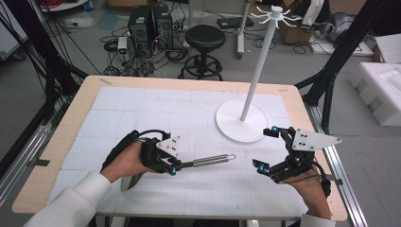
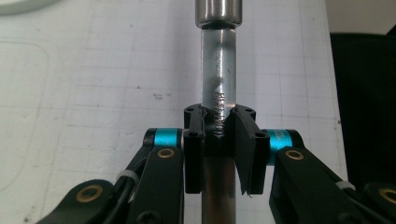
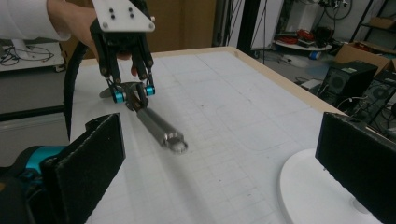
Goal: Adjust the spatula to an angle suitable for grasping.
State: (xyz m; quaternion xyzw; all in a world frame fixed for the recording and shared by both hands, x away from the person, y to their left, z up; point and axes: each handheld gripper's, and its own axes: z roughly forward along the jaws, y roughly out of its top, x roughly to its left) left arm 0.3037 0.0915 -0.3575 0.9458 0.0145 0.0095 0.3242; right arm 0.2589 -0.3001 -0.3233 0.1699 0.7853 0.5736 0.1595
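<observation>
White gridded matting covered the table (image 1: 56,156), and one metal utensil (image 1: 208,161) hung just above it — its shaft clamped between the jaws of the left gripper (image 1: 174,166), handle and hanging ring pointing away, likely so the ring could meet a hook. Beyond the ring stood one white hook stand (image 1: 255,75). Beside it, the right gripper (image 1: 269,149) waited, jaws apart and empty.

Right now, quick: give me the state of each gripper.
Left gripper: closed on the shaft of the metal utensil, held off the table.
Right gripper: open, holding nothing, beside the white stand.
</observation>
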